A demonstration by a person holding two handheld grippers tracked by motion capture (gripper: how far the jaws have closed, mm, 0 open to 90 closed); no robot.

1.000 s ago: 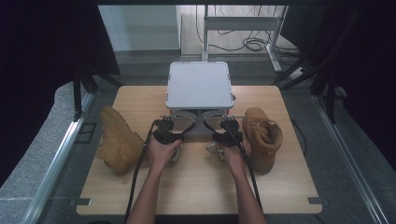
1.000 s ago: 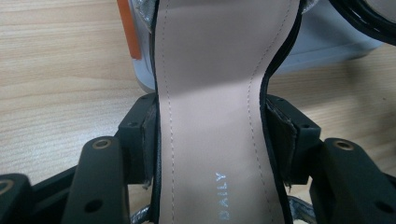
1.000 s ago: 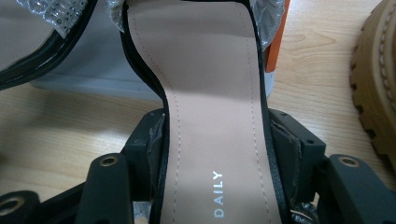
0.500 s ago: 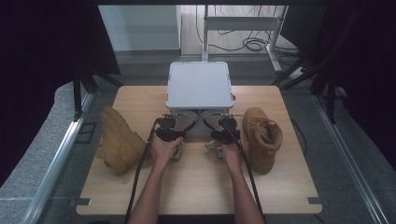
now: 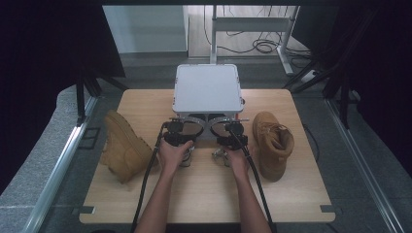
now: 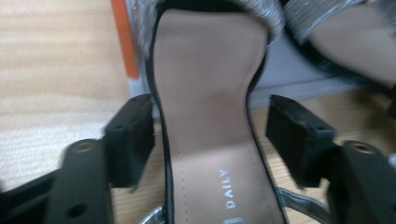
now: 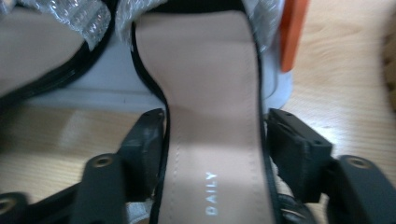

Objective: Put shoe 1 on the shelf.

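**Two sets of tongs at a pair of sandals in front of a grey box**

In the middle of the high view, on the wooden worktop (image 5: 204, 194): a left hand (image 5: 174, 154) with the left tongs (image 5: 184, 128) and a right hand (image 5: 238, 158) with the right tongs (image 5: 233, 129), side by side, both pointing at the near edge of a closed grey box (image 5: 208, 88). At the left of the frame, a tan left boot (image 5: 124, 148), lying on its side. At the right, a tan right boot (image 5: 273, 143), standing upright just beside the right hand.

In the left gripper view, the left tongs (image 6: 210, 135) apart, with the beige insole of the left sandal (image 6: 205, 93) between them. Left jaw close against the black edge of the sole, right jaw with a clear gap to it. Word "DAILY" printed near the bottom. Silver strap at the top. At upper right, part of the right sandal (image 6: 355, 42). At upper left, an orange strip (image 6: 125, 42) on the box.

In the right gripper view, the right tongs (image 7: 215, 140) around the right sandal (image 7: 210, 84), both jaws very near its edges. Gripping or only touching: cannot tell. Toe of this sandal against the grey box, orange strip at upper right.
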